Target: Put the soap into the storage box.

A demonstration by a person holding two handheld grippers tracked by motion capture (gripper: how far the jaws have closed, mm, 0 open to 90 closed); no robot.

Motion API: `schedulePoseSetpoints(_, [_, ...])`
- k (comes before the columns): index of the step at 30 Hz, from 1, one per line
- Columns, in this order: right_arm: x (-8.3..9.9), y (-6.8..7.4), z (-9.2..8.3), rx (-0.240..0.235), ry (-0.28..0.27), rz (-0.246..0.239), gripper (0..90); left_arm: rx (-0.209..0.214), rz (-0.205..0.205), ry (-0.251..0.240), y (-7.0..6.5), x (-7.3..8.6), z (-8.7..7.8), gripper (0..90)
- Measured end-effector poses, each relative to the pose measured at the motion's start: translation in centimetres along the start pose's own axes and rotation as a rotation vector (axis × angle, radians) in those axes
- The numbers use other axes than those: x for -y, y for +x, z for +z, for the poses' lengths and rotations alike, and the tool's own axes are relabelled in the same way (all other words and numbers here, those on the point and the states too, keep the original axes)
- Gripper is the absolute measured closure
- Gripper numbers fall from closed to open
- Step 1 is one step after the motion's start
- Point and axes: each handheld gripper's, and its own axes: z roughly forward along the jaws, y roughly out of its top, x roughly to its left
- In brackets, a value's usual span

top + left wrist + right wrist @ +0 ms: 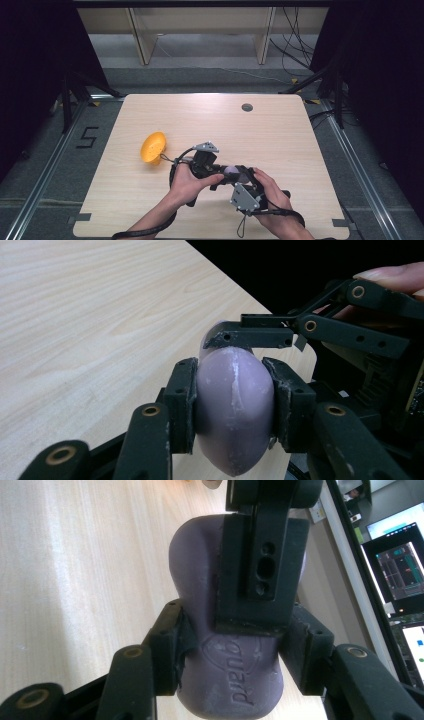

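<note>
A lilac bar of soap [231, 171] is held just above the wooden table [280, 135], near its front edge, between both grippers. My left gripper [223, 170] comes in from the left and is shut on the bar; in the left gripper view its pads [182, 400] press the bar [235, 410] on both sides. My right gripper [240, 176] comes from the front right and is shut on the same bar [197, 575], whose face carries raised lettering. One of the left gripper's fingers [255, 565] lies across the bar's far end.
A yellow rounded object [153, 147] lies on the table left of my hands. A grey round cap [247, 107] sits in the tabletop near the far edge. Black cables trail from both grippers toward the front edge.
</note>
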Motion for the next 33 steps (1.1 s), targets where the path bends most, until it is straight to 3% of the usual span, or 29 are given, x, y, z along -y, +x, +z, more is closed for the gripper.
schedulePoseSetpoints(2, [0.0, -0.1, 0.0, 0.007, -0.008, -0.003, 49.7, -0.003, 0.011, -0.009, -0.1, 0.0, 0.0, 58.7])
schedulePoseSetpoints(3, [0.0, -0.1, 0.0, -0.008, -0.004, 0.015, 49.3, -0.015, 0.019, -0.006, -0.2, -0.1, -0.1, 58.7])
schedulePoseSetpoints(5, [-0.1, 0.1, 0.0, 0.011, -0.002, 0.044, 44.0, -0.039, 0.031, -0.008, -0.4, -0.1, -0.1, 58.7])
schedulePoseSetpoints(6, [-0.1, 0.3, -0.1, 0.003, 0.015, 0.08, 41.1, -0.045, 0.042, -0.012, -0.3, -0.1, 0.0, 58.7])
schedulePoseSetpoints(7, [0.0, 0.0, 0.0, 0.019, -0.005, 0.029, 36.5, -0.046, 0.037, -0.015, -0.3, 0.0, 0.0, 58.7])
schedulePoseSetpoints(9, [0.0, -0.1, -0.1, 0.03, -0.012, 0.012, 34.0, -0.047, 0.031, -0.028, -0.2, 0.0, -0.1, 58.7])
schedulePoseSetpoints(10, [0.1, -0.1, -0.2, 0.042, -0.002, 0.033, 31.9, -0.052, 0.02, -0.038, -0.2, 0.1, -0.1, 58.7])
schedulePoseSetpoints(11, [0.1, -0.2, -0.3, 0.032, 0.003, 0.021, 31.5, -0.065, 0.039, -0.041, -0.2, 0.0, -0.2, 58.7])
schedulePoseSetpoints(14, [0.2, -0.2, -0.4, 0.032, 0.008, 0.033, 31.1, -0.081, 0.044, -0.048, -0.2, -0.1, -0.4, 58.7])
schedulePoseSetpoints(15, [0.4, -0.4, -0.5, 0.044, 0.01, 0.003, 31.1, -0.085, 0.06, -0.059, -0.2, -0.1, -0.4, 58.7])
schedulePoseSetpoints(17, [0.7, -0.1, -1.0, 0.043, 0.031, 0.063, 31.1, -0.097, 0.068, -0.064, -0.1, -0.1, -0.7, 58.8])
schedulePoseSetpoints(20, [1.0, -0.4, -1.3, 0.035, 0.026, 0.054, 31.2, -0.116, 0.066, -0.084, -0.1, 0.2, -0.8, 58.8])
schedulePoseSetpoints(21, [1.4, -0.1, -1.7, 0.03, 0.043, 0.11, 31.3, -0.13, 0.067, -0.079, 0.0, 0.3, -1.0, 58.8])
schedulePoseSetpoints(24, [1.7, -0.1, -2.0, 0.031, 0.04, 0.11, 31.7, -0.142, 0.074, -0.081, 0.1, 0.4, -1.3, 58.8])
schedulePoseSetpoints(25, [1.9, 0.0, -2.1, 0.026, 0.047, 0.123, 31.9, -0.168, 0.077, -0.087, 0.1, 0.5, -1.4, 58.8])
schedulePoseSetpoints(26, [2.1, -0.1, -2.2, 0.035, 0.045, 0.107, 32.3, -0.162, 0.077, -0.092, 0.3, 0.5, -1.6, 58.8])
schedulePoseSetpoints(27, [2.3, 0.1, -2.3, 0.016, 0.03, 0.149, 33.0, -0.172, 0.078, -0.094, 0.3, 0.5, -1.8, 58.8])
schedulePoseSetpoints(33, [3.0, -0.2, -2.6, 0.003, 0.023, 0.201, 39.0, -0.225, 0.065, -0.123, 0.8, 0.8, -2.6, 58.8])
